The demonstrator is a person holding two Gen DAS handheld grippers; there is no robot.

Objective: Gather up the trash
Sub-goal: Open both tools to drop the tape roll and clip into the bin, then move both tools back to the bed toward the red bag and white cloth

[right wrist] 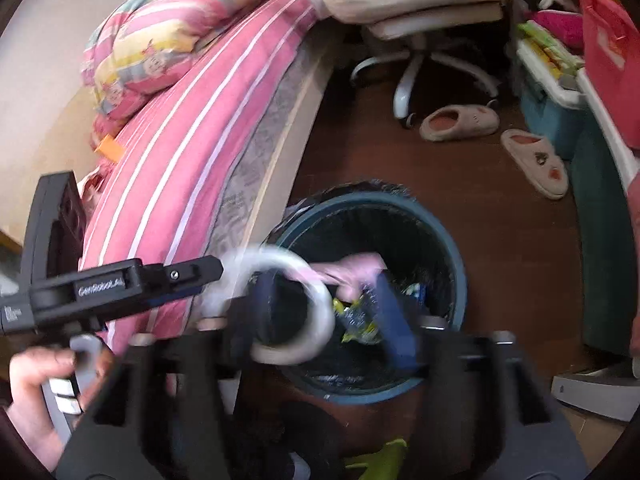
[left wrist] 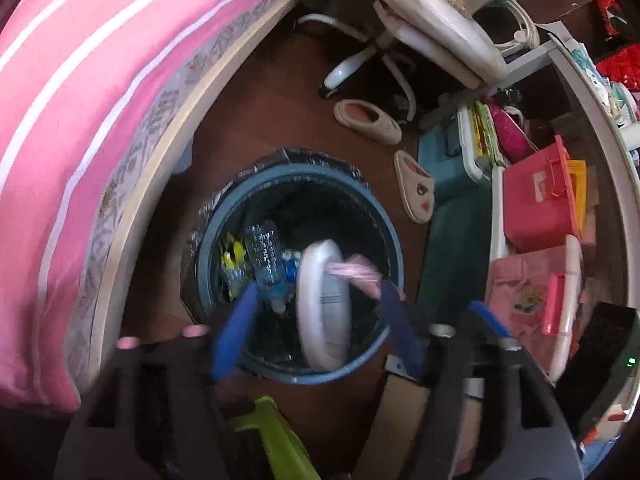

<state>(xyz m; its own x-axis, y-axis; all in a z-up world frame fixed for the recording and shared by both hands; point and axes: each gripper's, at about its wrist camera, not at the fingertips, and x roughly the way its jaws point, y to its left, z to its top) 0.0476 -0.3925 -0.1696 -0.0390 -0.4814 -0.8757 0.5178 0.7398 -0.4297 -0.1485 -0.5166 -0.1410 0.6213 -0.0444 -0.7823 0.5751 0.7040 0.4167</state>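
My left gripper (left wrist: 316,320) and right gripper (right wrist: 320,312), both spread apart, release a white bowl (left wrist: 324,304) edge-on, long axis vertical, over the bin (left wrist: 296,376).

My way down into the bin (left wrist: 224,216) stays open at its far half; a white bowl (left wrist: 322,304) and pink scrap (left wrist: 358,270) crowd the near mouth. The bed (left wrist: 80,120) walls my left side, storage boxes (left wrist: 536,204) my right, and slippers (left wrist: 414,188) lie beyond on bare floor (left wrist: 280,112).
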